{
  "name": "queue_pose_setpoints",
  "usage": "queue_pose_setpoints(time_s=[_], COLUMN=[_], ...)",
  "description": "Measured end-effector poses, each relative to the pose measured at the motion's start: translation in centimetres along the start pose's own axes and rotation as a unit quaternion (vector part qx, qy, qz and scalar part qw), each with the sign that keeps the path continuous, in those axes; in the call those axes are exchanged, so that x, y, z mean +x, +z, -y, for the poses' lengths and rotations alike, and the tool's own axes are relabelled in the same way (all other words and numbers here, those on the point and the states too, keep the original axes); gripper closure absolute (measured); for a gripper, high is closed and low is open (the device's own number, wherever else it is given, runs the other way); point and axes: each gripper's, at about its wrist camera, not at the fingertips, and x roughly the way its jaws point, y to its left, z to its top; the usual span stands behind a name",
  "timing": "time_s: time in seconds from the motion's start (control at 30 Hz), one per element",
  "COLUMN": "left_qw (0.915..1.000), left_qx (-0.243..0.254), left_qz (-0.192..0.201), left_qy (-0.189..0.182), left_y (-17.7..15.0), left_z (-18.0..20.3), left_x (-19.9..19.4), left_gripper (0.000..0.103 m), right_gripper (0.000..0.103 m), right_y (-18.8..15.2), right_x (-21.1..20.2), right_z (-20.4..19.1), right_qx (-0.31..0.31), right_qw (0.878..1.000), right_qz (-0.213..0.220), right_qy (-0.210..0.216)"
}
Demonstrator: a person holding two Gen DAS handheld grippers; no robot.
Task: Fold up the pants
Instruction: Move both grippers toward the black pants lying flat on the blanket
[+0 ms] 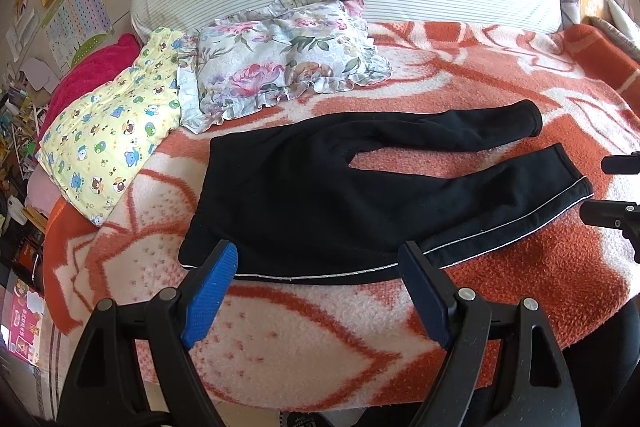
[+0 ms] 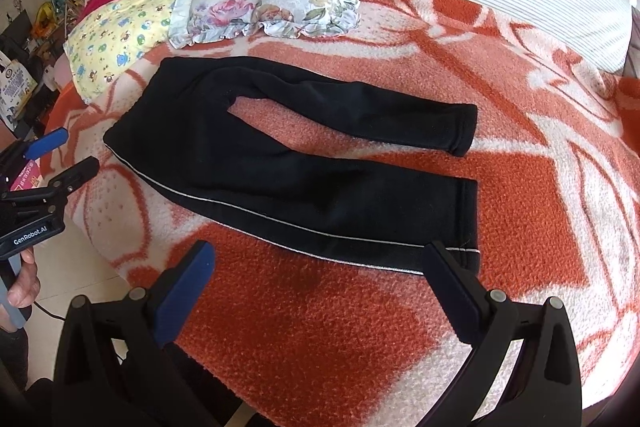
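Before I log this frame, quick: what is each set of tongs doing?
Left tongs: open, holding nothing, near the waist of the black pants.
Right tongs: open, holding nothing, near the striped leg's cuff.

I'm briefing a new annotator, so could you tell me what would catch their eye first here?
The black pants lie flat, legs apart, on the orange-and-white blanket. Both the left gripper and the right gripper hover open at their near edge. Behind them sits a floral pillow.
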Motion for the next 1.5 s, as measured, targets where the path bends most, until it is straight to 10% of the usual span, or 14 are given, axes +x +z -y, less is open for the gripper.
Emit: queue_pose_setpoints(time_s=[1.5], left_qw=[0.996], left_qx=[0.038], left_qz=[-0.043], left_qy=[-0.069], left_y=[2.0], left_z=[1.1], left_x=[5.5], left_gripper=[0.02], right_gripper=[0.0], right_y=[-0.4], right_x=[1.8], right_z=[6.8], right_qx=[0.101], right_qw=[0.995], right_qz=[0.015], right_qy=[-0.011])
